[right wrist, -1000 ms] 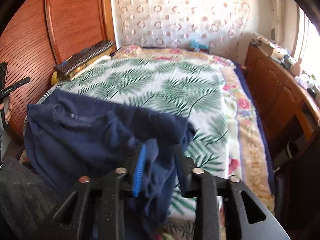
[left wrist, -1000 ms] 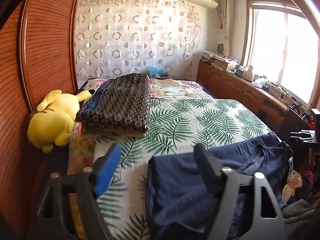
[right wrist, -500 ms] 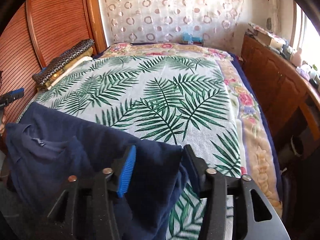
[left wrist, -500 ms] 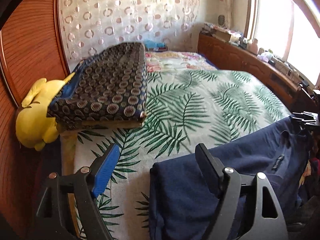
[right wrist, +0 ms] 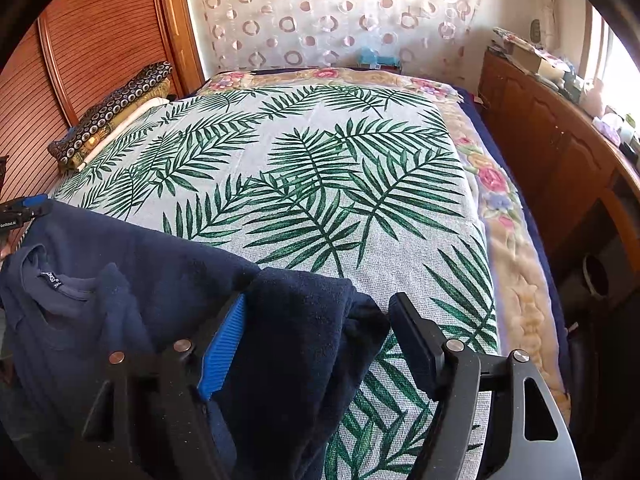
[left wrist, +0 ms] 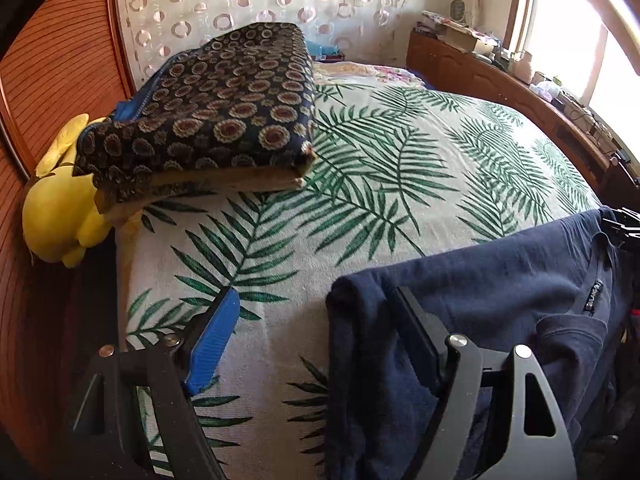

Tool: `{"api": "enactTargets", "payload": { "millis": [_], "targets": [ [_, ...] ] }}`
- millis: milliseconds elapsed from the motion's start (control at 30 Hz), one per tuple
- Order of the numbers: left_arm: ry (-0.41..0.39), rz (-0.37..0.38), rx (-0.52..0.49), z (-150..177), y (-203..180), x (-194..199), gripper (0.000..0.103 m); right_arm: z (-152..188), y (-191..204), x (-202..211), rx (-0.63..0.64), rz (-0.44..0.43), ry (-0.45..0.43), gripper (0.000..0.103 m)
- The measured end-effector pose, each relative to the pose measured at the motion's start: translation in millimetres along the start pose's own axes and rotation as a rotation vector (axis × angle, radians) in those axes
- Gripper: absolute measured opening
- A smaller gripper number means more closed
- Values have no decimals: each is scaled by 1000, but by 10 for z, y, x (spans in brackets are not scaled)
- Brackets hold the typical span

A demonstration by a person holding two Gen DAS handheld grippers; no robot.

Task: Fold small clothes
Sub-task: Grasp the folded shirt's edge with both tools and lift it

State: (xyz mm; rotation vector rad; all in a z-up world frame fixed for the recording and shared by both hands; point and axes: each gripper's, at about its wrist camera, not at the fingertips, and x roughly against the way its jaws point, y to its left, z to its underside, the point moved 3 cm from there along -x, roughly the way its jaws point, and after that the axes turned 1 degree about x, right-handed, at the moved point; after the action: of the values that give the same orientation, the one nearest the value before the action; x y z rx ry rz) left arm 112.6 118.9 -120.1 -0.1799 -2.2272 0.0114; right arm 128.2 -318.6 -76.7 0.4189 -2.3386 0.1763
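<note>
Here I have the dark navy knit sweater [right wrist: 120,280] draped over the near edge of the palm-leaf bedspread [right wrist: 320,168], ready for spreading. My right gripper [right wrist: 316,336] is opening, a fold loose between its jaws; my left gripper [left wrist: 316,328] stands apart beside the sweater's corner.

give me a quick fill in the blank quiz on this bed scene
1. The garment on the bed is dark ____.
2. The bedspread is printed with green ____ leaves.
3. The plush toy beside the folded patterned blanket is ____.

Missing words: blue; palm; yellow
</note>
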Motion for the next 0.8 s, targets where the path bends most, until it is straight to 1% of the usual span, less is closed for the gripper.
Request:
{"api": "enactTargets", "payload": {
  "millis": [100, 167, 233, 267, 300, 333, 367, 400, 500, 567, 600, 667, 733, 800],
  "targets": [
    [2, 2, -24, 14, -46, -8, 76, 8, 16, -26, 24, -2, -5, 74],
    [1, 19, -26, 25, -76, 13, 68, 19, 13, -30, 25, -11, -15, 74],
    [-1, 34, -37, 31, -113, 26, 52, 33, 5, -20, 22, -21, -20, 71],
    [-1, 47, -46, 36, -149, 36, 46, 40, 15, -12, 23, -28, -21, 65],
    [1, 63, -57, 36, -195, 49, 34, 45, 29, -5, 22, -40, -21, 55],
    [3, 73, -67, 49, -221, 60, 28, 53, 46, 5, 21, -57, -20, 49],
    [2, 66, -87, 60, -264, 81, 23, 65, 68, 18, 18, -85, -21, 33],
    [-5, 66, -108, 96, -310, 112, 11, 86, 75, 26, -8, -122, -23, 23],
    [-76, 118, -101, 199, -387, 346, 10, 166, 104, 87, -54, -144, -21, 17],
    [-145, 139, -98, 232, -453, 590, 9, 220, 194, 233, -41, -134, -55, 16],
    [-179, 155, -93, 244, -479, 733, 9, 234, 241, 334, -31, -128, -75, 16],
    [-251, 157, -78, 213, -524, 1046, 9, 230, 300, 563, -28, -118, -123, 16],
    [-311, 172, -75, 121, -538, 1293, 9, 191, 350, 877, -23, -107, -183, 15],
    [-383, 191, -68, 55, -578, 1620, 8, 170, 370, 1157, -11, -95, -226, 15]
  ]
}}
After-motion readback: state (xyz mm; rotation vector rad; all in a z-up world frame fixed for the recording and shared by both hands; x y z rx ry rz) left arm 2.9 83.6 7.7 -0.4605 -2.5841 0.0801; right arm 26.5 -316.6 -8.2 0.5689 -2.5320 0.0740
